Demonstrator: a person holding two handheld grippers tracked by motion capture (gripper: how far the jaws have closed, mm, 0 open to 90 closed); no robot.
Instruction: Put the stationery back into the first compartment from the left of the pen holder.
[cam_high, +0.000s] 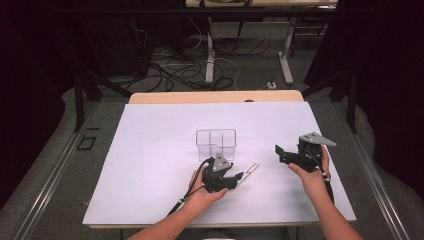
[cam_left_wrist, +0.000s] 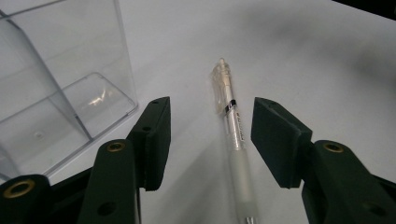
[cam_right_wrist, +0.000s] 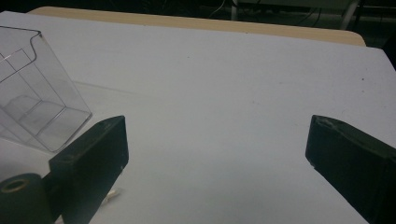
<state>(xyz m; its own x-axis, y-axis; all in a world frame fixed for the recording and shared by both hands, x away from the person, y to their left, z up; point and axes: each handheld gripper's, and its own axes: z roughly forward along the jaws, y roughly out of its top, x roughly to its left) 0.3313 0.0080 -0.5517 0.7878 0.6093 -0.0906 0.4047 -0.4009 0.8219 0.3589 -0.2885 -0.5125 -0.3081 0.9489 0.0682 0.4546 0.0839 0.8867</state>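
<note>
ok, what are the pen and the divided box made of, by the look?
Pen: likely clear hard plastic, glossy; you can see through the barrel. Its lower section looks frosted white, maybe a rubbery grip sleeve, hard to tell.
Divided box: clear rigid plastic, acrylic-like, smooth; the white table cover shows through its walls and partitions, with bright reflections on the bottom.

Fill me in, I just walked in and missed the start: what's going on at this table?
A person holds a gripper in each hand. The left gripper straddles a clear pen lying on the white table, jaws open and not touching it. A clear divided holder stands beside it. The right gripper hangs open off to the side.
</note>
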